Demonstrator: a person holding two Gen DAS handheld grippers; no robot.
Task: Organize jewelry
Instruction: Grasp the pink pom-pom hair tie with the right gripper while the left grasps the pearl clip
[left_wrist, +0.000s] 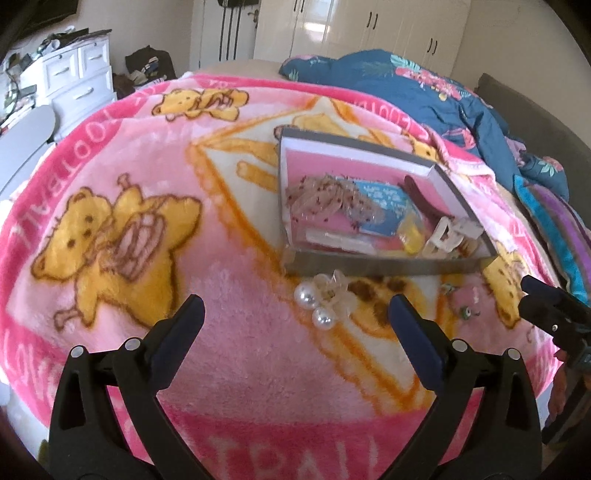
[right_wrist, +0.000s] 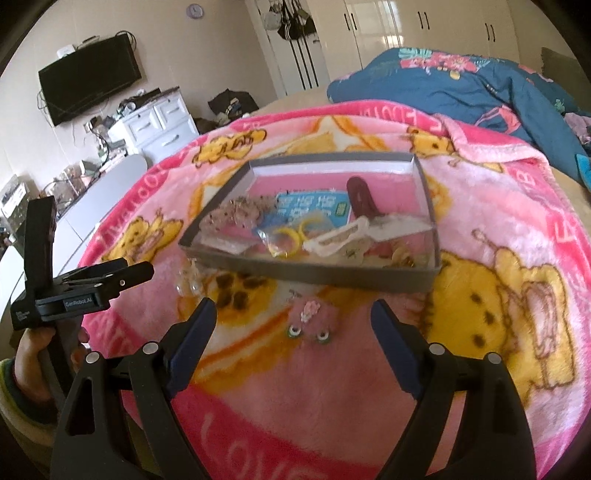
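Left gripper (left_wrist: 295, 314) hanging wide open and empty over pearl earrings (left_wrist: 314, 306) lying just outside the gray tray (left_wrist: 369, 264); right gripper (right_wrist: 293, 319) likewise gaping over a pink clip (right_wrist: 308, 325). Looking like pickup time, needing a careful pinch next.

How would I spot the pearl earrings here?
Find the grey box on the pink bear blanket. On the blanket just in front of its near wall lie the pearl earrings, outside the box. Two shiny white balls with clear petals mark them from the fuzzy pink piece beside them.
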